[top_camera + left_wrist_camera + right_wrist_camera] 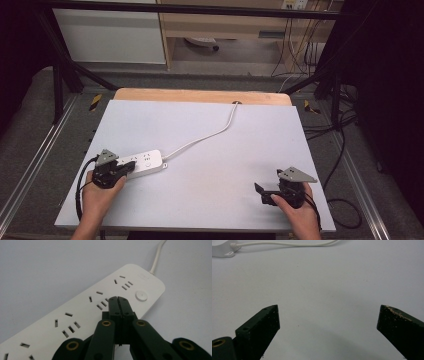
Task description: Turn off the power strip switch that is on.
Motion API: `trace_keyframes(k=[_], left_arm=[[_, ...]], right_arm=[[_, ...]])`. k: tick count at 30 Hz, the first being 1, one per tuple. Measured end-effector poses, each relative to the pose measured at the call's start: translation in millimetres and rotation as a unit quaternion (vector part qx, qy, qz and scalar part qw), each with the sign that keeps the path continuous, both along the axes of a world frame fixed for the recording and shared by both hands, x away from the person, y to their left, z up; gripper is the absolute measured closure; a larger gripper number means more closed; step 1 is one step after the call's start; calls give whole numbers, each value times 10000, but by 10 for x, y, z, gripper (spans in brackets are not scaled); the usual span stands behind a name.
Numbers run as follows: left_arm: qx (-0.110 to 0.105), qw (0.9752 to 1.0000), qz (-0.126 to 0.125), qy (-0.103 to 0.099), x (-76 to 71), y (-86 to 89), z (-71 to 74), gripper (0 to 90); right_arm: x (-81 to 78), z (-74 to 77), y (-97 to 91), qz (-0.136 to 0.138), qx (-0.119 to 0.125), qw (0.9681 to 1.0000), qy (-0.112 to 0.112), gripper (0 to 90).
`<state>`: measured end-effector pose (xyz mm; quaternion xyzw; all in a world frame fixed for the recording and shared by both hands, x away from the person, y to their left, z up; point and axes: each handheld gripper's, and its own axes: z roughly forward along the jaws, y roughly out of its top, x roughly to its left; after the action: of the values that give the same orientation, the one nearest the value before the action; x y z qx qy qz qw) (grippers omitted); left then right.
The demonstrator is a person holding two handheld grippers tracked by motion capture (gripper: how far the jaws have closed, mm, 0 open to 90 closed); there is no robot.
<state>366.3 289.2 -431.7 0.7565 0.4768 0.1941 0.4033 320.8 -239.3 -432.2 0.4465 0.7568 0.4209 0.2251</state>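
**Ana:** On the near-left part of the white table top lies a white power strip, slanting up toward the right. Can you read anything on it?

**Ben:** Hardly. In the left gripper view there is a faint embossed mark on the power strip's end, just by the cord's entry, but it is too pale and small to read. Beside it sits a round button. I see no other writing anywhere.

**Ana:** How about edges and free room?

**Ben:** The strip's near end is close to the table's left edge. Its white cord runs up and right to a hole at the far edge, where a wooden strip shows. The middle and right of the top are bare. A black frame surrounds the table, and loose cables lie on the floor to the right.

**Ana:** And the grippers?

**Ben:** The left gripper has its jaws pressed together, tips over the strip's top face between the sockets and the button; whether they touch it, I cannot tell. The left hand holds it. The right gripper is spread wide with nothing between its jaws, above bare table near the right edge, well apart from the strip, held by the right hand.
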Motion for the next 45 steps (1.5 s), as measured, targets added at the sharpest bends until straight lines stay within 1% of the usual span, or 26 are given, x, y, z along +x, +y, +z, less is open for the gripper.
trace_keyframes(k=[2, 4, 11, 16, 31, 37, 40, 45], left_arm=[[-4, 10000, 5, 7, 1, 9, -1, 900], [-53, 10000, 25, -1, 2, 13, -6, 900], [-43, 10000, 12, -26, -1, 16, -8, 900], [9, 10000, 19, -77, -7, 6, -9, 900], [-100, 9999, -1, -91, -1, 22, -17, 900], [-93, 9999, 2, -96, -2, 20, -15, 900], [-148, 9999, 17, -72, -1, 27, -18, 900], [-163, 9998, 14, -73, -1, 31, -18, 900]], right_arm=[[-1, 1, 3, -5, 15, 10000, 18, 53], [-1, 2, 0, 9, -5, 10000, 1, 53], [-1, 2, 4, -4, 2, 10000, 14, 53], [0, 1, 0, 6, -10, 10000, 3, 52], [-1, 4, 0, -7, 11, 10000, 15, 52], [-1, 5, -3, -9, 10, 10000, 1, 52], [-2, 5, -2, -10, 20, 10000, 9, 51], [-2, 6, -4, -14, 30, 10000, 5, 51]])
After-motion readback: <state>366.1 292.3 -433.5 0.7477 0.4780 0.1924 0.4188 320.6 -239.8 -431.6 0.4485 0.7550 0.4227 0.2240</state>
